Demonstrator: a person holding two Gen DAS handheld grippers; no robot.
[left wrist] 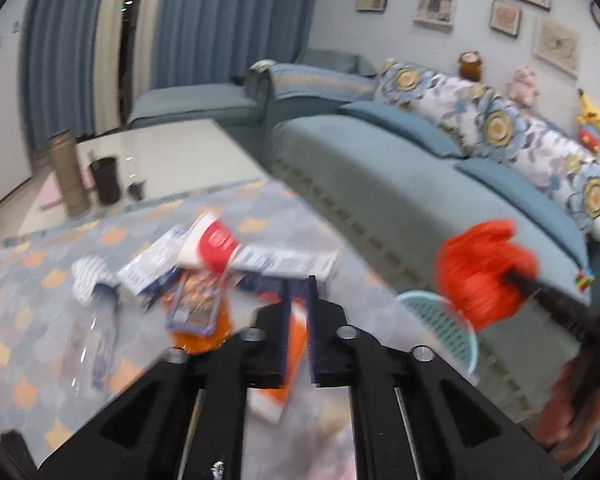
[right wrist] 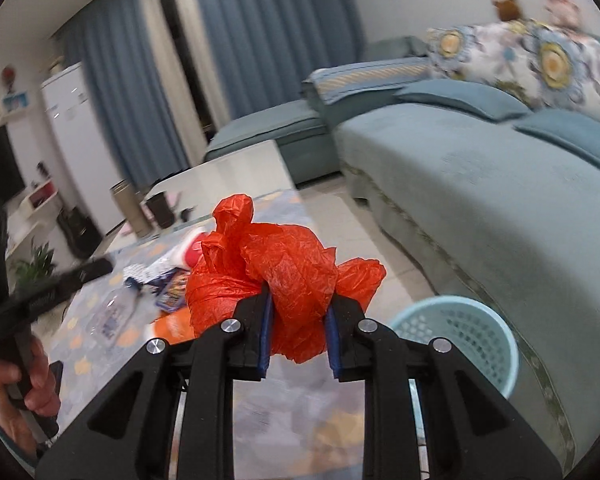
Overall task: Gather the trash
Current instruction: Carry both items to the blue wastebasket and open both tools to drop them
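My right gripper [right wrist: 299, 320] is shut on a crumpled red plastic bag [right wrist: 296, 276] and holds it above the table; from the left wrist the red bag [left wrist: 484, 272] hangs over a pale blue basket [left wrist: 448, 328]. My left gripper [left wrist: 298, 320] has its blue pads almost together. An orange-and-white packet [left wrist: 272, 400] lying on the table shows through the slit. Seen from the right wrist, the left gripper [right wrist: 100, 268] has a bare tip. More trash lies ahead: a red-and-white paper cup [left wrist: 212, 246], a snack packet [left wrist: 196, 304] and a clear bottle [left wrist: 96, 332].
The table wears a patterned cloth [left wrist: 40, 280]. A tall flask [left wrist: 66, 172] and a dark cup [left wrist: 106, 180] stand at its far end. The basket [right wrist: 460, 328] sits on the floor between table and blue sofa [right wrist: 480, 200]. A hand [right wrist: 32, 384] grips the left tool.
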